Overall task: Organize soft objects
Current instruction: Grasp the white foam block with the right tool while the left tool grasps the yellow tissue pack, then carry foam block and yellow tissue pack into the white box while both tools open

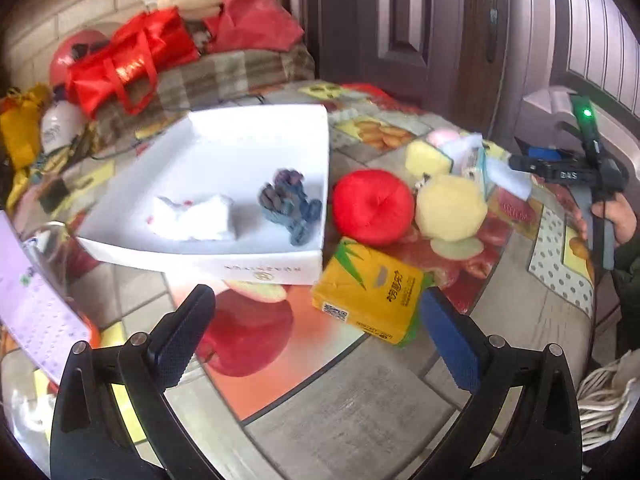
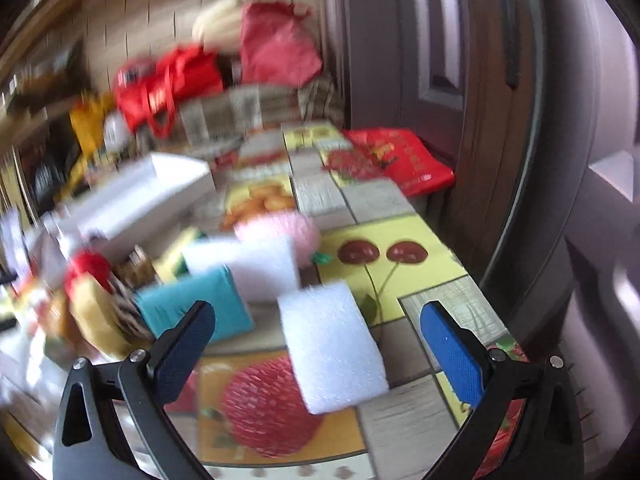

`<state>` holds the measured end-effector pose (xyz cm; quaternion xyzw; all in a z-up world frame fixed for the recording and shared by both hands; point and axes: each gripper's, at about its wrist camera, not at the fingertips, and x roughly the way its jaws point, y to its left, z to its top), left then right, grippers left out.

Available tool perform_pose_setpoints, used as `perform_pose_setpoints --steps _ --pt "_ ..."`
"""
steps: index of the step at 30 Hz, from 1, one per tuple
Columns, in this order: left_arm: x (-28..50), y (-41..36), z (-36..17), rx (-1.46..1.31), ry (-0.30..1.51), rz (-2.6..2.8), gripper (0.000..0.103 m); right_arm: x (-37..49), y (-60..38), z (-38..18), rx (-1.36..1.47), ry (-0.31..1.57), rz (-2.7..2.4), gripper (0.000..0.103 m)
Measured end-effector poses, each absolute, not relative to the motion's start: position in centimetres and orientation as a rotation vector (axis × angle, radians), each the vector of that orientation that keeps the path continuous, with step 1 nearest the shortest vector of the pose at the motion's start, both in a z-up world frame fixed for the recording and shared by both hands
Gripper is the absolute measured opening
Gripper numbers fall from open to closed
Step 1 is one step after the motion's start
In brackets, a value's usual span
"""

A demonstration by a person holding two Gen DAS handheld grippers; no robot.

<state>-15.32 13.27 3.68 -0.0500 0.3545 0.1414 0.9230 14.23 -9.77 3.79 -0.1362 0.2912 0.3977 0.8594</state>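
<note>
The left gripper hangs above the fruit-patterned table with its jaws wide apart and nothing between them. Ahead of it sits a white box holding a white cloth and a dark knitted toy. Just beside the box's right wall lie a red ball, a pale yellow pompom and a yellow tissue pack. The right gripper also has its jaws spread apart, empty, with a white foam block lying on the table between them. Farther on, blurred, are a second white foam block, a teal packet and a pink puff.
</note>
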Motion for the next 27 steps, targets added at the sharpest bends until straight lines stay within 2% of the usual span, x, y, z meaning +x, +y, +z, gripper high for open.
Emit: perform_pose_setpoints --steps 11,13,15,16,18,22,27 --pt "-9.6 11.0 0.6 0.022 0.899 0.219 0.103 15.6 -7.0 1.3 -0.441 0.721 0.856 0.1" --pt "-9.3 11.2 -0.1 0.007 0.916 0.195 0.1 15.9 -7.0 0.9 -0.444 0.749 0.87 0.095" --pt "-9.7 11.3 0.0 -0.022 0.898 0.171 0.081 16.2 -6.8 0.5 -0.447 0.781 0.885 0.078" --pt "-9.9 11.3 0.2 -0.019 0.891 0.168 0.081 16.1 -7.2 0.5 -0.441 0.776 0.887 0.077" --pt "-10.4 11.0 0.2 -0.012 0.884 0.164 0.08 15.9 -7.6 0.6 -0.426 0.77 0.891 0.055" --pt "-12.5 10.0 1.1 0.004 0.813 0.174 0.08 15.8 -9.5 1.0 -0.311 0.775 0.904 0.052" --pt "-15.5 10.4 3.3 -0.01 0.611 0.256 0.08 13.2 -13.3 4.1 -0.093 0.551 0.926 0.052"
